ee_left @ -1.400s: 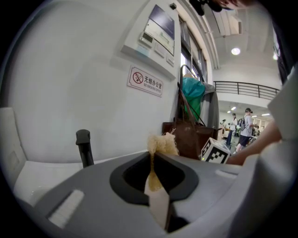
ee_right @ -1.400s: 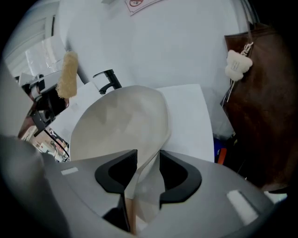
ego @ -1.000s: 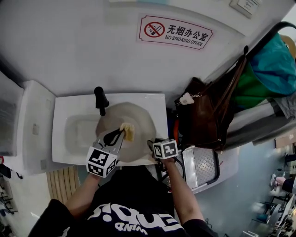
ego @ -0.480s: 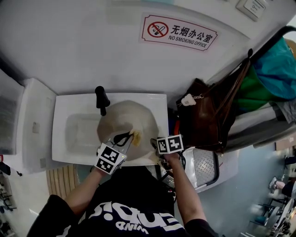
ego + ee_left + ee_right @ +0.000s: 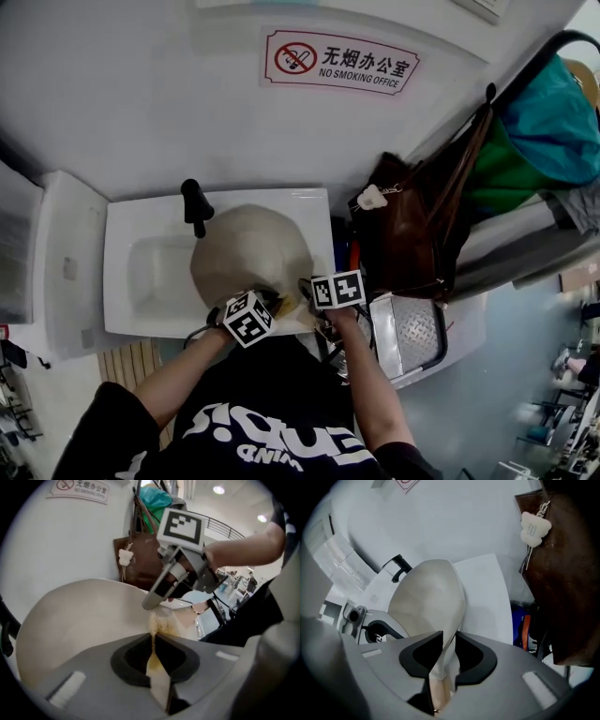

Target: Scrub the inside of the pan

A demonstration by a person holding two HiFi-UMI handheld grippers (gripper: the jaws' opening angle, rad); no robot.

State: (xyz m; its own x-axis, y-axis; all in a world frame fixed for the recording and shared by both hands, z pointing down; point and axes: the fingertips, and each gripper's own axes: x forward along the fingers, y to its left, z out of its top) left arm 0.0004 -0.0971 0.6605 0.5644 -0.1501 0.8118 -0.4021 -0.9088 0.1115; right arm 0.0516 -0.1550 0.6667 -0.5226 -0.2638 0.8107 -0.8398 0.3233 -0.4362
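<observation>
White sink (image 5: pixel 127 230) cradles the pan (image 5: pixel 246 246), its rim pinched by the just-closing right hand-held gripper (image 5: pixel 447 651). Press the sponge (image 5: pixel 162 623) clamped in the left hand-held gripper (image 5: pixel 153 641) firmly inward.

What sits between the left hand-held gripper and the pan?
A yellow sponge, pinched in the left hand-held gripper, pokes out toward the pan; the left gripper view shows it best.

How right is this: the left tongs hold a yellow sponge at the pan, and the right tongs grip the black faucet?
The right tongs grip the pan's edge, not the black faucet; they have just been closing on it, as the right gripper view shows. The left tongs do hold the yellow sponge at the pan.
</observation>
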